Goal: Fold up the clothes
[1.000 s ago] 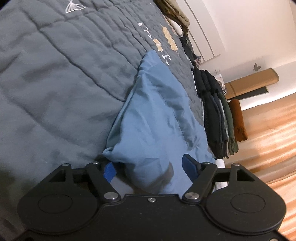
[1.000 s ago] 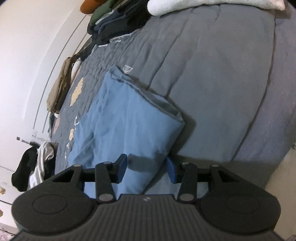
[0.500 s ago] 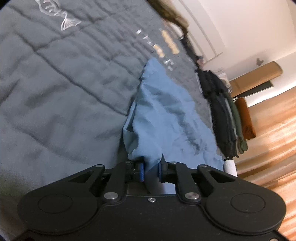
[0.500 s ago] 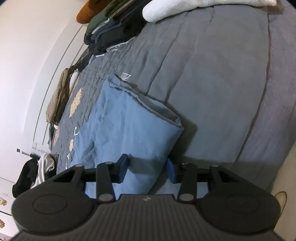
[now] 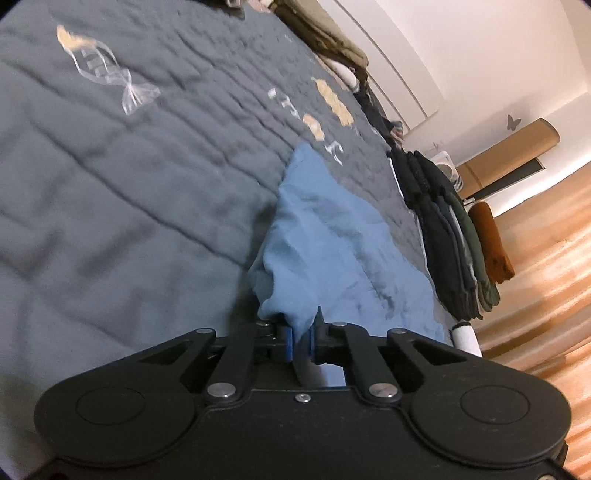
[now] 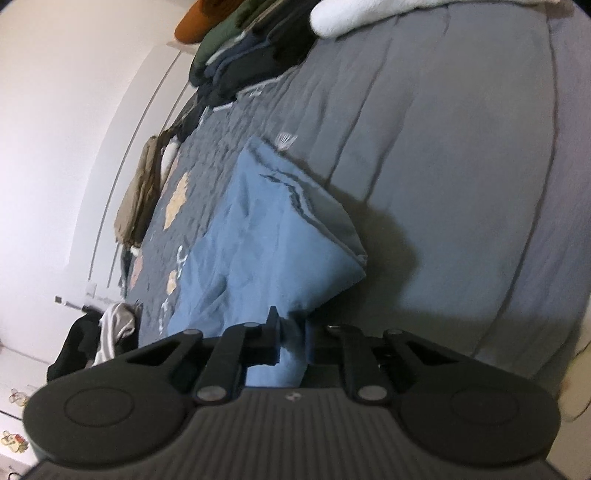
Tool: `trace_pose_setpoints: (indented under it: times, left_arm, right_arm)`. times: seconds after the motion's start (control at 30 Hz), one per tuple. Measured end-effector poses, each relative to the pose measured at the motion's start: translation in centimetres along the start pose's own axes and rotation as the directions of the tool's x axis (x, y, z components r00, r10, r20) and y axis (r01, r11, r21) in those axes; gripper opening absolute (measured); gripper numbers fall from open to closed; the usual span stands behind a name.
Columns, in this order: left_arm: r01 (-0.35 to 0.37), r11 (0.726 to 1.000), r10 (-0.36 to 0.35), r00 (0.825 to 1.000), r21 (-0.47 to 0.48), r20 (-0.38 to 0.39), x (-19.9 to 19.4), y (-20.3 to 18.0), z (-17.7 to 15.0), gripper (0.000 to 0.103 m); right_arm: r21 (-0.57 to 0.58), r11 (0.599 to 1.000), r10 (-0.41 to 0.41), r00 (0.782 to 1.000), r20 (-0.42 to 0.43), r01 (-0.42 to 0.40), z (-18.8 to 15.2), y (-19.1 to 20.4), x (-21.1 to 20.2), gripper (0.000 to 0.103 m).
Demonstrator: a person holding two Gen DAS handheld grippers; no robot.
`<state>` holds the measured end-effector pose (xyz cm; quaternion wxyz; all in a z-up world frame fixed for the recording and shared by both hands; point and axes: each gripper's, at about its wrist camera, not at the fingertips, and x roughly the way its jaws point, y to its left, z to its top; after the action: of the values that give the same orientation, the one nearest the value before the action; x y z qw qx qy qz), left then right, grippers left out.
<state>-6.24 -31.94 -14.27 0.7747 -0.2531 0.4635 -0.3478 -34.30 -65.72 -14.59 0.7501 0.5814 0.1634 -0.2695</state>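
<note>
A blue garment (image 5: pixel 332 240) lies partly folded on a grey quilted bedspread (image 5: pixel 129 166). My left gripper (image 5: pixel 301 338) is shut on the garment's near edge, which bunches up between the blue pads. In the right wrist view the same blue garment (image 6: pixel 266 236) lies on the bedspread (image 6: pixel 461 166), and my right gripper (image 6: pixel 291 339) is shut on its other near corner. The fabric rises off the bed at both grips.
A stack of folded dark, green and orange clothes (image 5: pixel 454 236) sits at the bed's edge; it also shows in the right wrist view (image 6: pixel 243 48). A khaki garment (image 6: pixel 136 199) and a white towel (image 6: pixel 362 11) lie on the bed. Wooden floor (image 5: pixel 546 277) lies beyond.
Both grippers went from open around the garment's near edge to shut on it, the left first, then the right. The held edge has lifted slightly off the bed.
</note>
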Motion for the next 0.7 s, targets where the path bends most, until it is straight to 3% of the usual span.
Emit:
trace_pose_setpoints:
  times: [0.33, 0.53, 0.7]
  left_arm:
    - [-0.124, 0.990, 0.119, 0.990, 0.062, 0.081, -7.9, 3.1, 4.7, 0.007]
    - [-0.217, 0.974, 0.206, 0.969, 0.071, 0.134, -14.4, 6.2, 6.5, 0.006]
    - [-0.261, 0.965, 0.253, 0.955, 0.036, 0.156, -18.8, 8.6, 6.1, 0.006]
  right_arm:
    - [-0.061, 0.994, 0.081, 0.984, -0.158, -0.092, -5.0, 5.1, 3.0, 0.010]
    - [-0.164, 0.975, 0.101, 0.958, -0.268, -0.148, -9.7, 8.5, 4.8, 0.008]
    - [-0.249, 0.948, 0.102, 0.929, -0.356, -0.199, -13.6, 11.1, 6.3, 0.007]
